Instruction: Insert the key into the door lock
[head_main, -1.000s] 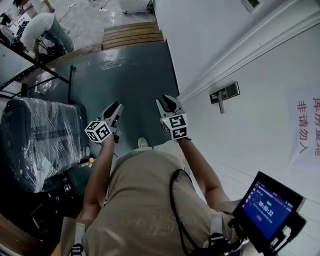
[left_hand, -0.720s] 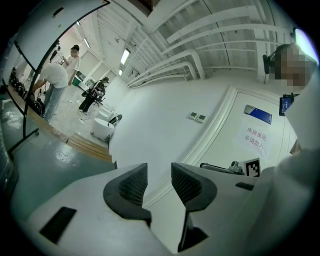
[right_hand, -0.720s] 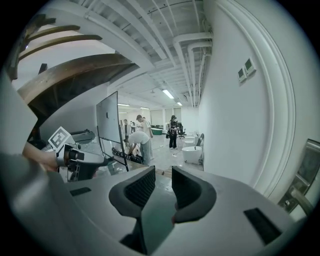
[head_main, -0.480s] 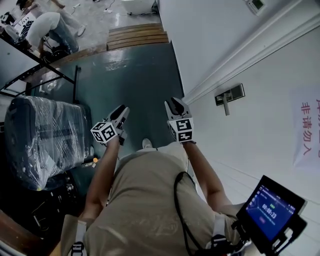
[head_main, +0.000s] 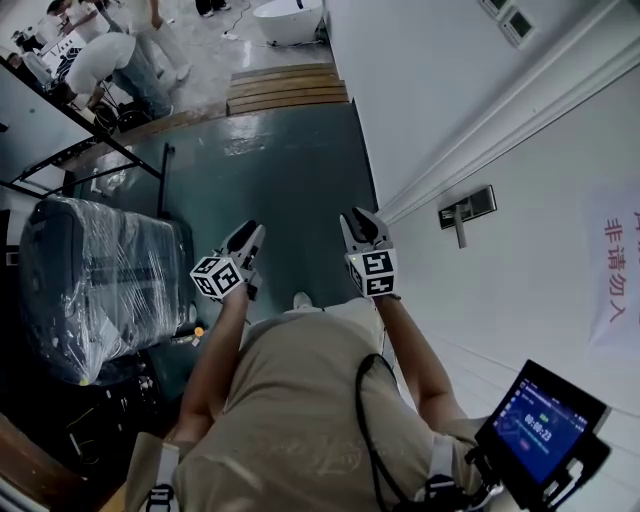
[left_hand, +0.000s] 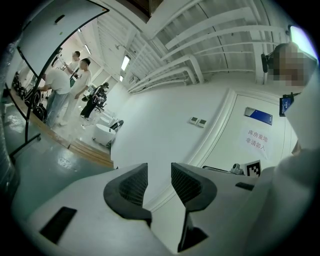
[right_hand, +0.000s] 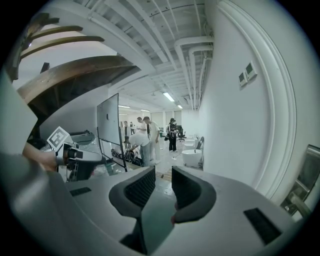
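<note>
Glossy floor, metal door handle, suitcase w/ shiny plastic wrap.

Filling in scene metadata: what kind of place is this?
Probably an indoor corridor opening onto a workshop or lab hall. It has a white door with a lever handle and a paper notice, a painted green floor, and people working at equipment further down.

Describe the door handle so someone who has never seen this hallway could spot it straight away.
Find the white door on the right of the head view, the one bearing a paper notice in red characters. Near its framed edge sits the door handle: a dark rectangular plate with a grey lever, the only hardware on that door.
</note>
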